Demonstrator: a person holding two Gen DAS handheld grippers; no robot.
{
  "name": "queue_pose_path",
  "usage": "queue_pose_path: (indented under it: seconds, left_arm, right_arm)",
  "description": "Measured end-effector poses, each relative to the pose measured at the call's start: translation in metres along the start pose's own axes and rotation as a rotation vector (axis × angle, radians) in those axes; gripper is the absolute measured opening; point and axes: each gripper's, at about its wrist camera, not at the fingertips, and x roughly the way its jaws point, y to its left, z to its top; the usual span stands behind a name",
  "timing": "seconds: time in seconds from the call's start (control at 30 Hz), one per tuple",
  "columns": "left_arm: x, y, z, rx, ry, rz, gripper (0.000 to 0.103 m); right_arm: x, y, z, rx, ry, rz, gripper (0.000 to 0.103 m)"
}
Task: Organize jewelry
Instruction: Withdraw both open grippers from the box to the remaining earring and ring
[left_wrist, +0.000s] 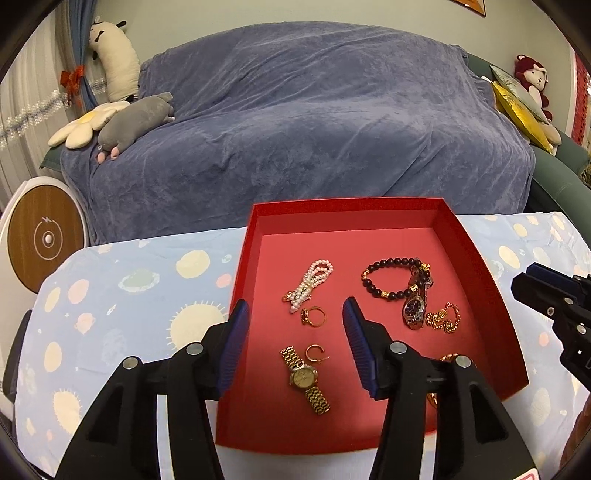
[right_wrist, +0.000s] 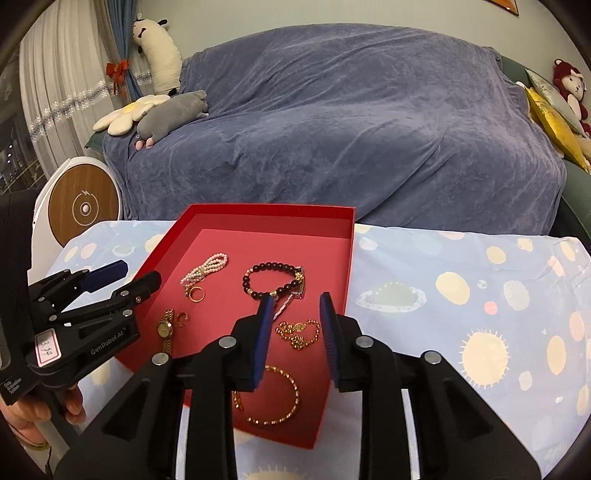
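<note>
Where the left hand-held gripper (left_wrist: 295, 332) spreads, a gold bangle (left_wrist: 448, 359) hides

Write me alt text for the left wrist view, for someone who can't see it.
An open left gripper hovers over a red tray holding a pearl bracelet, dark bead bracelet, two watches, gold rings and a gold chain. The tray sits on a planet-print cloth before a blue-covered sofa.

Blue-draped sofa (left_wrist: 295, 122), grey plush (left_wrist: 138, 122), planet-print tablecloth (right_wrist: 461, 295).
</note>
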Motion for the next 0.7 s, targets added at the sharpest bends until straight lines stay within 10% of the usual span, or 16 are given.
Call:
queue_pose_path:
  seconds: [0.7]
  left_arm:
    - [-0.084,0.013,-0.134,0.035,0.081,0.036,0.064]
  right_arm:
    - [-0.067,0.049,-0.143,-0.059,0.157,0.053,0.03]
